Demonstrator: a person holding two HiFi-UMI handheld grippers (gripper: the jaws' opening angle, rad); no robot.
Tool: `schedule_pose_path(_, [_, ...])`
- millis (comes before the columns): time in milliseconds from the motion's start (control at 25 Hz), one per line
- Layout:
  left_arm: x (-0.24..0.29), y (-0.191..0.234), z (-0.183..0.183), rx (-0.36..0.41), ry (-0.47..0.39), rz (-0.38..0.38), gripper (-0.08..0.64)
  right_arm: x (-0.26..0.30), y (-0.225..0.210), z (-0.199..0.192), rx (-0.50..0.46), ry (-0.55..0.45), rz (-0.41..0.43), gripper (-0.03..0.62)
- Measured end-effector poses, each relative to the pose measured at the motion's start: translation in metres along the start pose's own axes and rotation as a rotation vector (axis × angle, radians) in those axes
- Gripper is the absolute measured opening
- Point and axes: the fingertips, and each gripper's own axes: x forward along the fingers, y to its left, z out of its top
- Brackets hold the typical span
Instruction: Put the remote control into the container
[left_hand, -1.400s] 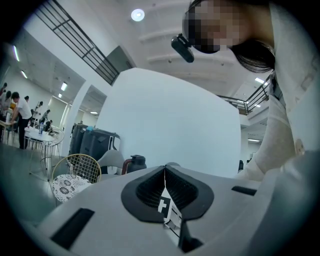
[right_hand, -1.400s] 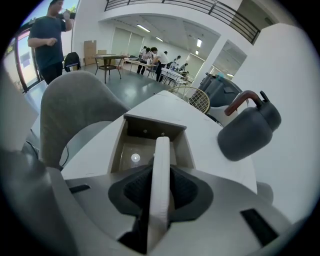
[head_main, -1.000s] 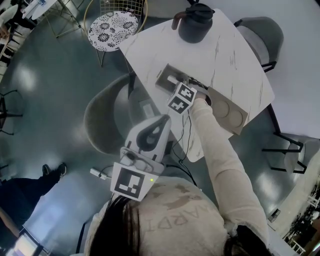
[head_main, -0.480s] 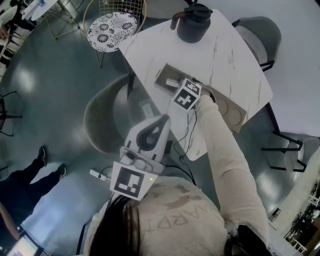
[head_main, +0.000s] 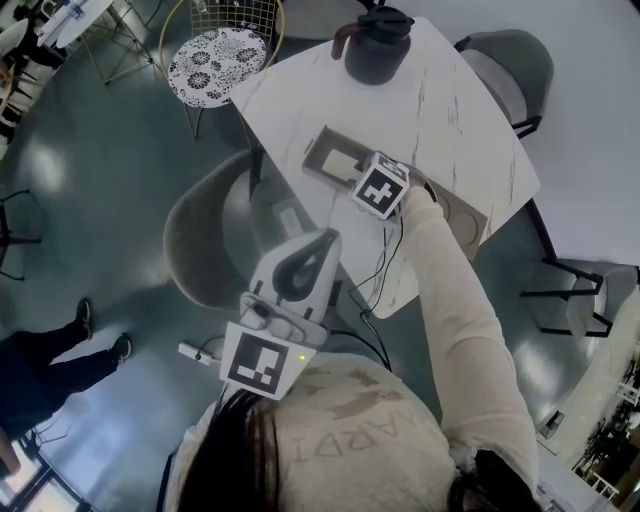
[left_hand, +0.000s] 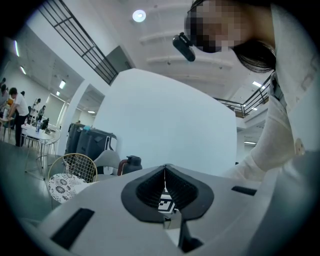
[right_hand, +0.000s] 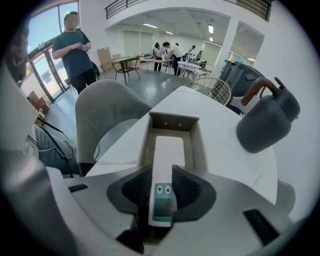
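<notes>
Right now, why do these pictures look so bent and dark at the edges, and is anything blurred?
Head view: the wide lens bows the table edges, and the floor carries pale glare. Left gripper view: black rounded corners, a flaring ceiling lamp, a mosaic patch over a face. Right gripper view: same dark rim, the remote control sharp, the jug bulged.

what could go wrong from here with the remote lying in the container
1. The right gripper has just been opening, but the remote control lies between its pads. Pulling away at a tilt could catch it and drag it out of the container.
2. The container sits near the edge of the table, so a bump on the way out might push it toward the grey chair.
</notes>
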Motion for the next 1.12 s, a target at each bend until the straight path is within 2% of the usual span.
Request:
schedule_pose_path(120, [-0.002, -0.001, 0.0, 0.005, 0.007, 0.0, 0.014, -0.001, -0.002, -0.001, 0.012, -0.036, -0.04, 0.096])
schedule_pose_path(240, [-0.006, 0.002, -0.001, 0.005, 0.015, 0.011, 0.013, -0.01, -0.003, 0.005, 0.026, -0.118, -0.096, 0.086])
schedule_pose_path(400, [-0.011, 0.004, 0.0, 0.015, 0.01, 0.019, 0.013, -0.039, -0.001, 0.025, 0.092, -0.324, -0.157, 0.083])
schedule_pose_path(600, [-0.018, -0.003, 0.001, 0.027, 0.009, -0.005, 0.014, -0.095, 0.015, 0.044, 0.235, -0.613, -0.231, 0.051])
schedule_pose_path(920, [-0.041, -0.02, 0.008, 0.066, -0.003, -0.068, 0.013, -0.206, 0.079, 0.06, 0.385, -0.963, -0.356, 0.038])
schedule_pose_path(1120, [-0.066, -0.034, 0.012, 0.077, -0.029, -0.13, 0.013, -0.257, 0.132, 0.063, 0.389, -1.043, -0.449, 0.037])
